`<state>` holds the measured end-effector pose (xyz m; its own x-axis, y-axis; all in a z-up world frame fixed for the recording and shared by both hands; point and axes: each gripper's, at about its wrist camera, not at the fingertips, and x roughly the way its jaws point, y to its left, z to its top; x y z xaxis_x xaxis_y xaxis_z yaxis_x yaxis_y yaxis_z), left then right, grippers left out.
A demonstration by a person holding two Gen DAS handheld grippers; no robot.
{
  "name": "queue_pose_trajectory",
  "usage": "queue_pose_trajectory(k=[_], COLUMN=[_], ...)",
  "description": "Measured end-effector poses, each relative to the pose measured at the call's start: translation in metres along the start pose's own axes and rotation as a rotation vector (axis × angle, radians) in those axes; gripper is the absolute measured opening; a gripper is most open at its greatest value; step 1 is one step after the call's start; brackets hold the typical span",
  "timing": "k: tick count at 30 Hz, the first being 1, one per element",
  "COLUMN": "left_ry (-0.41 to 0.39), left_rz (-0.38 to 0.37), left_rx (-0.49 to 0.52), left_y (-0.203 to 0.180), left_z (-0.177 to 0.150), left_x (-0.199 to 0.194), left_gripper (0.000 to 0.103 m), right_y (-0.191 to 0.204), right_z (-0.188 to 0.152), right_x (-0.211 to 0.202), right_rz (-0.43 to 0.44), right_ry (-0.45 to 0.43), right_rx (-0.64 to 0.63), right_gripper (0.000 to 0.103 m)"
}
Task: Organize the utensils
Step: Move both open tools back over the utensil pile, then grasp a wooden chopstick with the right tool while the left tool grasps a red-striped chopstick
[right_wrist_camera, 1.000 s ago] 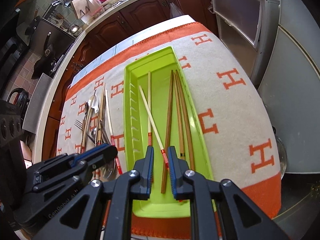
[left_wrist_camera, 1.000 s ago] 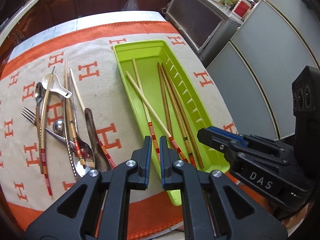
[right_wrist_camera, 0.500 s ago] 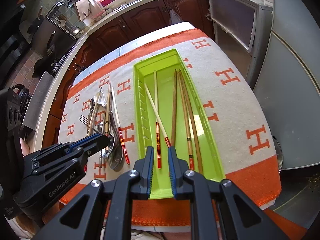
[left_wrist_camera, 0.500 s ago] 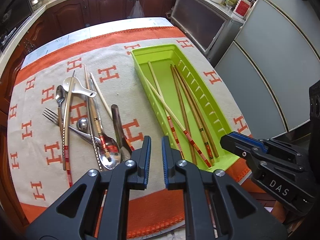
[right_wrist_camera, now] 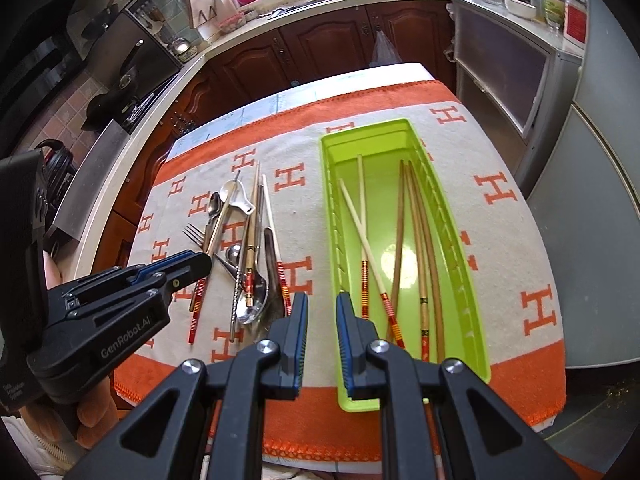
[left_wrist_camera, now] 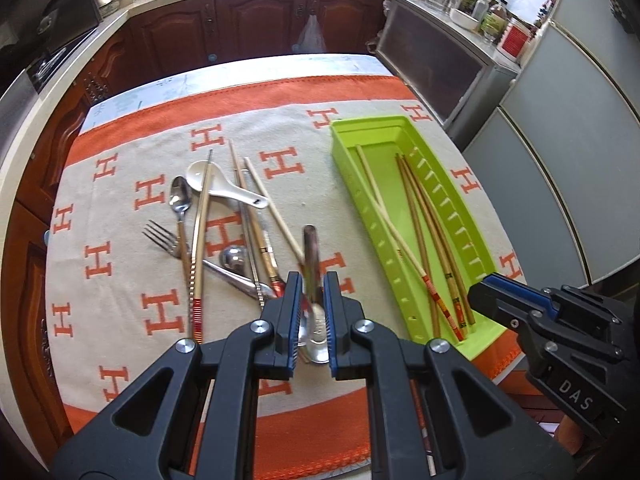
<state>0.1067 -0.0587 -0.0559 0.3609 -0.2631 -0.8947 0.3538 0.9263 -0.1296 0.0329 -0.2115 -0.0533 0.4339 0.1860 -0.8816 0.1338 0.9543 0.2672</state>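
Observation:
A lime green tray (left_wrist_camera: 476, 240) (right_wrist_camera: 472, 308) lies on the right of the cloth and holds several chopsticks (left_wrist_camera: 416, 220) (right_wrist_camera: 416, 216). A pile of loose utensils lies to its left: a white ceramic spoon (left_wrist_camera: 216, 188), a fork (left_wrist_camera: 160, 236), metal spoons (left_wrist_camera: 180, 200) and more chopsticks (left_wrist_camera: 200, 240). My left gripper (left_wrist_camera: 311, 312) is open a little and empty, above the near end of the pile; it also shows in the right wrist view (right_wrist_camera: 160, 276). My right gripper (right_wrist_camera: 322, 336) is open a little and empty, over the tray's near left corner.
The utensils lie on a beige and orange cloth (left_wrist_camera: 168, 304) patterned with H letters. Dark wood cabinets (left_wrist_camera: 256, 24) stand beyond the table. A grey cabinet (left_wrist_camera: 560, 184) stands close on the right.
Both grippers have pulled back and up from over the tray. The left gripper has swung left over the utensil pile. Both pairs of jaws stand slightly wider apart.

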Motion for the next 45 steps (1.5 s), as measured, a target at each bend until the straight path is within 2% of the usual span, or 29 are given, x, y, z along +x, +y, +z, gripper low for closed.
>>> queue_pose_trajectory(k=[9, 20, 29, 32, 34, 37, 39, 45], left_ry=[-0.026, 0.000, 0.054, 0.069, 0.085, 0.104, 0.104, 0.100], left_rz=[0.052, 0.151, 0.057, 0.036, 0.022, 0.010, 0.002, -0.009], left_rx=[-0.089, -0.198, -0.233, -0.235, -0.238, -0.236, -0.238, -0.252], left_y=[0.045, 0.117, 0.149, 0.153, 0.155, 0.156, 0.156, 0.161], left_z=[-0.007, -0.033, -0.037, -0.037, -0.036, -0.036, -0.037, -0.036], left_x=[-0.007, -0.003, 0.030, 0.043, 0.052, 0.061, 0.065, 0.069], left_gripper=[0.008, 0.008, 0.008, 0.009, 0.009, 0.015, 0.028, 0.030], right_y=[0.027, 0.046, 0.071, 0.084, 0.090, 0.097, 0.100, 0.104], right_z=[0.009, 0.029, 0.051, 0.056, 0.057, 0.060, 0.061, 0.062], right_x=[0.018, 0.079, 0.124, 0.143, 0.155, 0.174, 0.184, 0.202], right_rz=[0.057, 0.159, 0.269, 0.293, 0.306, 0.314, 0.311, 0.317], right_ry=[0.020, 0.123, 0.203, 0.235, 0.248, 0.274, 0.286, 0.291], right_rx=[-0.063, -0.040, -0.029, -0.031, -0.033, -0.021, -0.017, -0.006], right_gripper=[0.014, 0.014, 0.014, 0.024, 0.025, 0.025, 0.025, 0.025])
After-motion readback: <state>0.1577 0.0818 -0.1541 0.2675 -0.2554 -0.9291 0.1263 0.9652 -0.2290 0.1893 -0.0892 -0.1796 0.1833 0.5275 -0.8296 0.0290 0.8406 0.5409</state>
